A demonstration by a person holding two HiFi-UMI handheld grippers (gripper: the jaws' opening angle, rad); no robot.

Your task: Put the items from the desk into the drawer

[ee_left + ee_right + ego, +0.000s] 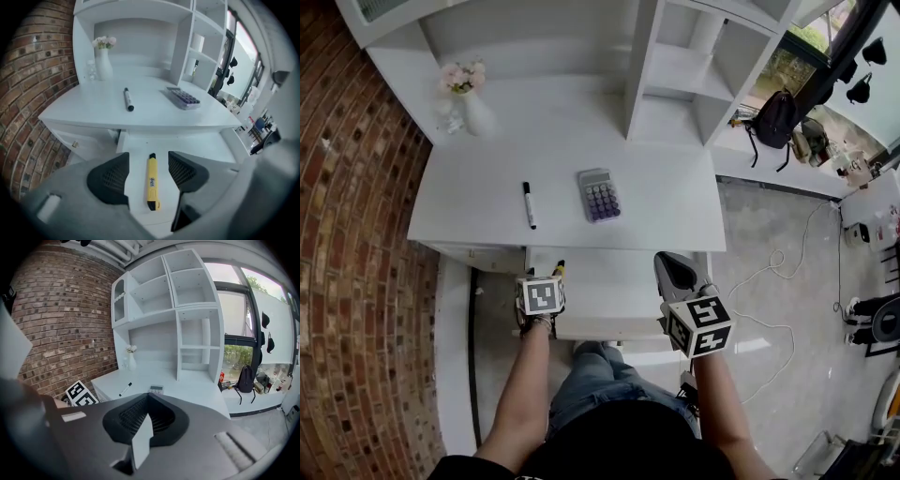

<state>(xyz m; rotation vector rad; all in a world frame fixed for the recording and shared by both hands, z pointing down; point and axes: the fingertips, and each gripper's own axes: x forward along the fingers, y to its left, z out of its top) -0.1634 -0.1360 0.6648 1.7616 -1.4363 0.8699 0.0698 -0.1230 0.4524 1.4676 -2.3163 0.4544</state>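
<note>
Clearance explains the pose of the left gripper (148,161): its jaws stand apart above the open drawer (609,291), with the yellow utility knife (152,180) seen between them but touched by neither pad. The knife lies free on the drawer's floor, lengthwise in the drawer's left half, and this gripper carries nothing. I judge that item delivered, and jaws parted this way suit lifting clear of it without dragging it along. The drawer is pulled well out toward the person, presumably so things can be lowered straight in from above. The right gripper (145,420) is closed on nothing and hangs over the drawer's right front corner, out of the other's way; it seems to be waiting rather than working. Two items lie on the table (675,211) beyond the drawer's back edge: a black marker (529,204) past the drawer's left corner and a purple-keyed calculator (599,194) past its middle. A vase of flowers (473,108) stands much farther beyond the drawer, to the left; I doubt it belongs to the task. The marker looks the natural next pick.
</note>
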